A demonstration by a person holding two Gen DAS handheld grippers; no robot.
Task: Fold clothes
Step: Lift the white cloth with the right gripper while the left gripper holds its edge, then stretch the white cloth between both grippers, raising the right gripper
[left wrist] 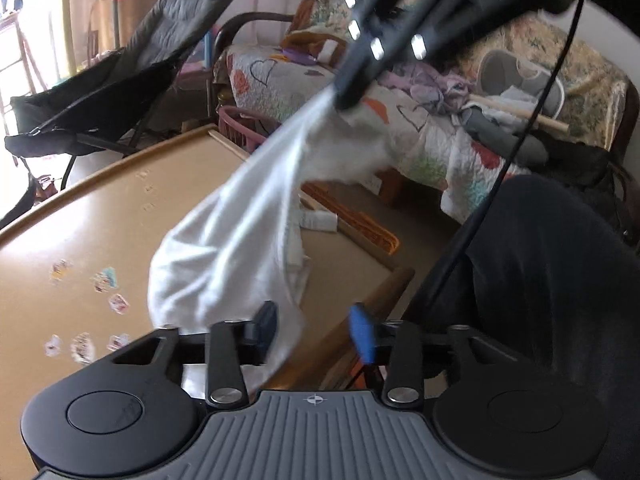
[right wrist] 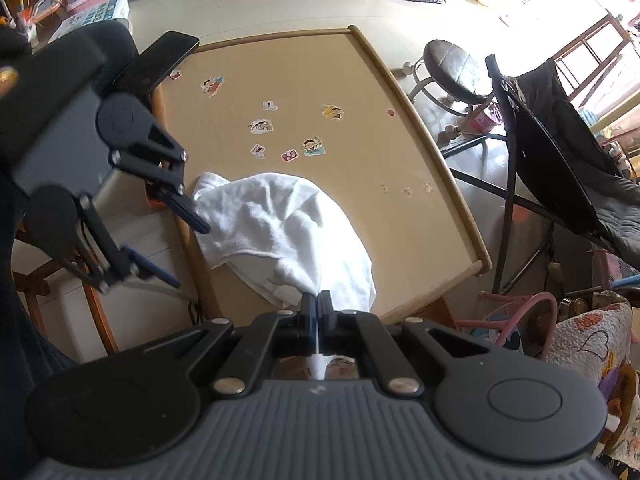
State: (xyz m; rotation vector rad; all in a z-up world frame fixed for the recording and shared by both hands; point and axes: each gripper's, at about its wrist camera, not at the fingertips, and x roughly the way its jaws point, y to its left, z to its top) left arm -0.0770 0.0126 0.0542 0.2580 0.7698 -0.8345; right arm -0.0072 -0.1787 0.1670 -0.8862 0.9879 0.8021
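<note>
A white cloth (right wrist: pixel 280 224) lies bunched on the tan table (right wrist: pixel 304 80), with one corner pulled up. My right gripper (right wrist: pixel 319 304) is shut on that corner and holds it above the table; it shows in the left wrist view (left wrist: pixel 352 92) with the white cloth (left wrist: pixel 240 224) stretched down from it. My left gripper (left wrist: pixel 316 330) is open, its blue-padded fingers either side of the cloth's lower edge near the table's side. In the right wrist view the left gripper (right wrist: pixel 188 252) is open at the cloth's left edge.
Stickers (right wrist: pixel 288 128) dot the table top. A black folding chair (right wrist: pixel 560 168) and a round stool (right wrist: pixel 452 68) stand beside the table. A sofa with a patterned quilt (left wrist: pixel 420 120) and a pile of clothes (left wrist: pixel 440 88) lies beyond. A person's dark leg (left wrist: pixel 540 260) is at the right.
</note>
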